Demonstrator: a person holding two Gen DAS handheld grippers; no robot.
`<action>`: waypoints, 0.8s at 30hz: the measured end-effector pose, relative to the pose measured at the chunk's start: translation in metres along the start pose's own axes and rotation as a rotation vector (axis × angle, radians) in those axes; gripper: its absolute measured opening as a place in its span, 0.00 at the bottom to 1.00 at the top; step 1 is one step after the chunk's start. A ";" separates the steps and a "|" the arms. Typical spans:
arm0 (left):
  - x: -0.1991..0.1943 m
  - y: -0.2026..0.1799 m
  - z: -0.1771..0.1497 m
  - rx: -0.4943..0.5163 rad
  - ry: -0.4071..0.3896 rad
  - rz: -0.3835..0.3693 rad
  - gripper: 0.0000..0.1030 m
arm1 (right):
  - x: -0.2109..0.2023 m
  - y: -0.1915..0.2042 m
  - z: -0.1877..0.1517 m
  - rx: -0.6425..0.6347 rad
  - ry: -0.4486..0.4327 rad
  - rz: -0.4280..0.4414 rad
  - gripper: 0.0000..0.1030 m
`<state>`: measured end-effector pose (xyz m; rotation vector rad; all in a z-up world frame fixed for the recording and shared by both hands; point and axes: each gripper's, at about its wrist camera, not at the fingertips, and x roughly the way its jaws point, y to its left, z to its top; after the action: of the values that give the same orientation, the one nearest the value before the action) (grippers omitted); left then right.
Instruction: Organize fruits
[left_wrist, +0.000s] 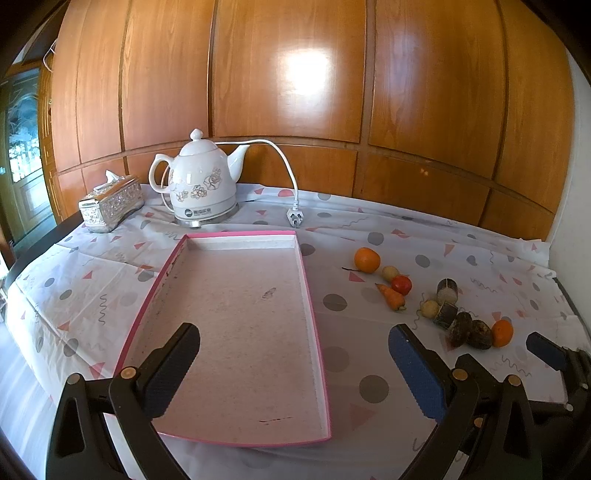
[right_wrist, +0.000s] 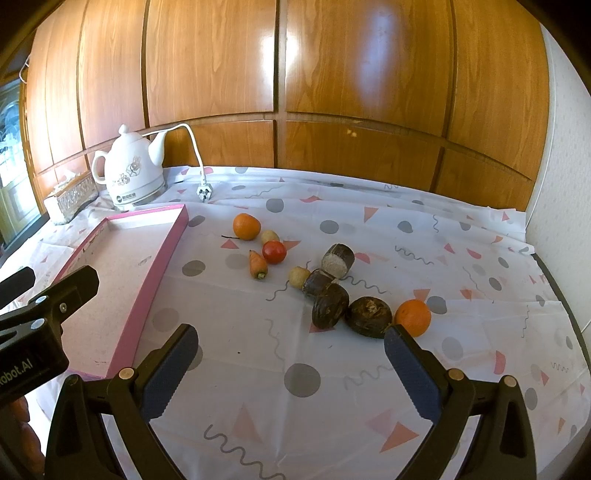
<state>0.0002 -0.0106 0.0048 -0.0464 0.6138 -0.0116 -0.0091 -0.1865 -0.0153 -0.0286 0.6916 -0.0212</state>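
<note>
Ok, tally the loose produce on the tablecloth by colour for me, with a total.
Orange citrus: 2
Orange carrot: 1
Red tomato: 1
Pale yellow small round pieces: 2
Dark brown pieces: 4
Total: 10, none in the pink tray

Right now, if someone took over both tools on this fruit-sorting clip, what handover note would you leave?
Left tool: open, holding nothing, over the near end of the pink tray.
Right tool: open, holding nothing, over the tablecloth, short of the produce.
Things: tray holds nothing. On the cloth to its right lie two oranges, a tomato, a small carrot, two pale round pieces and four dark brown pieces.
Done: nothing moved into the tray.
Left: every piece. The near orange sits closest to the right tool.
</note>
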 end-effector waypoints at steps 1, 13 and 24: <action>0.001 -0.001 0.000 0.001 0.000 0.001 1.00 | 0.000 0.000 0.000 -0.001 -0.001 0.000 1.00; 0.000 -0.001 -0.005 0.012 0.008 -0.012 1.00 | 0.000 -0.010 0.000 0.019 0.002 0.018 1.00; 0.012 -0.011 -0.011 0.025 0.107 -0.229 1.00 | 0.010 -0.083 -0.014 0.195 0.051 0.162 0.98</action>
<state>0.0038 -0.0225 -0.0109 -0.0920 0.7131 -0.2450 -0.0109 -0.2705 -0.0298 0.2154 0.7381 0.0666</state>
